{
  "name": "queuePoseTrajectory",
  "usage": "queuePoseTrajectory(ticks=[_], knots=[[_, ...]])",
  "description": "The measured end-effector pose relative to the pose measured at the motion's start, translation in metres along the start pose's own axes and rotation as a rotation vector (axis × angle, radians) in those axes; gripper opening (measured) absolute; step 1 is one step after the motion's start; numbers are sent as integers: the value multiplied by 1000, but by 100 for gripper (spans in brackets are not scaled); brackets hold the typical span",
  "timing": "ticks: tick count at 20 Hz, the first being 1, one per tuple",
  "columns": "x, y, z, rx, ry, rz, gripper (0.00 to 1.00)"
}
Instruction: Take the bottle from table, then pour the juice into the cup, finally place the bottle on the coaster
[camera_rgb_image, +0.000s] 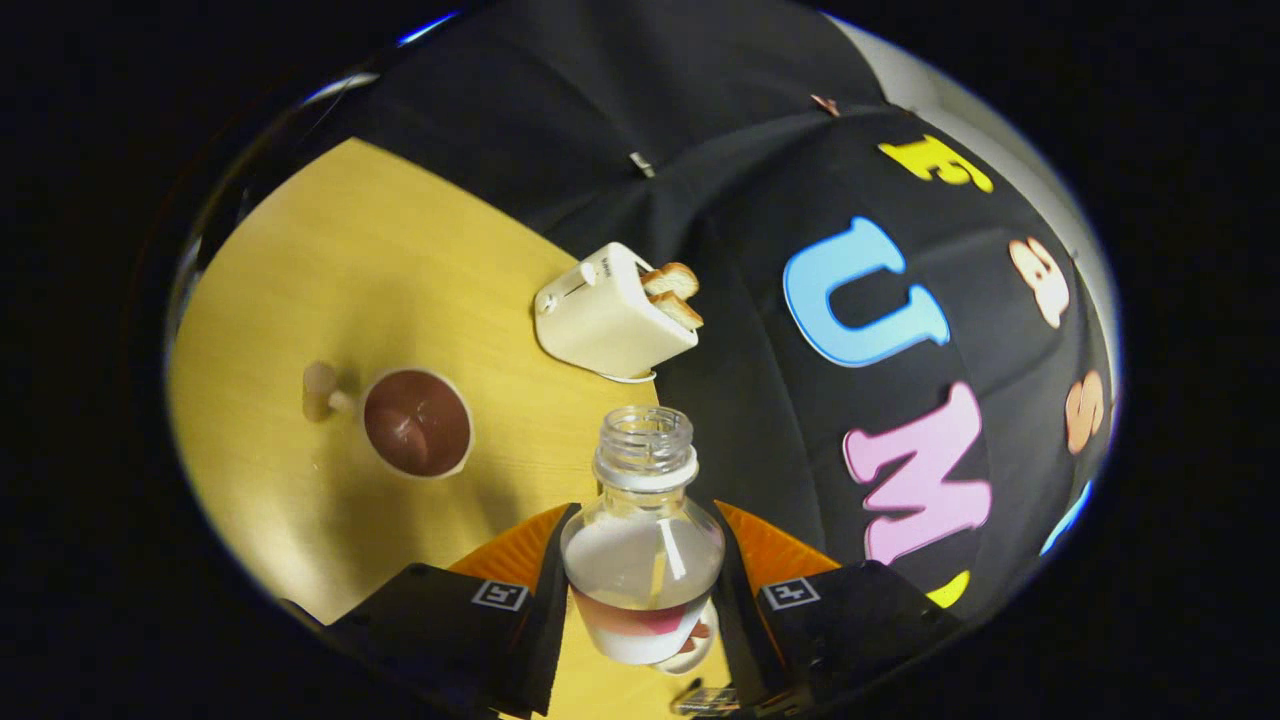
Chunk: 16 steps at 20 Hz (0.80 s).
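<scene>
My gripper is shut on a clear, uncapped plastic bottle, both fingers pressing its sides. The bottle is held off the wooden table with its open neck pointing away from me. A pale liquid fills part of its body above a red and white label. To the left of the bottle, beyond the fingers, a cup stands on the table; it is white outside, brown inside, with a handle on its far left. The bottle's mouth is apart from the cup, to its right. The view is tilted.
A cream toaster with two slices of toast stands on the table beyond the bottle, near the black cloth wall. Something small and white shows on the table below the bottle's base.
</scene>
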<state>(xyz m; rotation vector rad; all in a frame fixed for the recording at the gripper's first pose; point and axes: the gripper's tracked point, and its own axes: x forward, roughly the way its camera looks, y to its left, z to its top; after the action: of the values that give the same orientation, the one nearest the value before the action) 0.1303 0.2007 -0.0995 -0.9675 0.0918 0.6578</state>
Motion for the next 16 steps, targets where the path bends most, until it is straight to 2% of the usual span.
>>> queuePoseTrajectory(ticks=[4,10,13,16], knots=[[-16,-25,14,322,-58,43,69],[-25,-53,9,754,-98,109,69],[-20,-70,-4,876,-151,76,69],[-3,-82,-31,929,-165,5,69]])
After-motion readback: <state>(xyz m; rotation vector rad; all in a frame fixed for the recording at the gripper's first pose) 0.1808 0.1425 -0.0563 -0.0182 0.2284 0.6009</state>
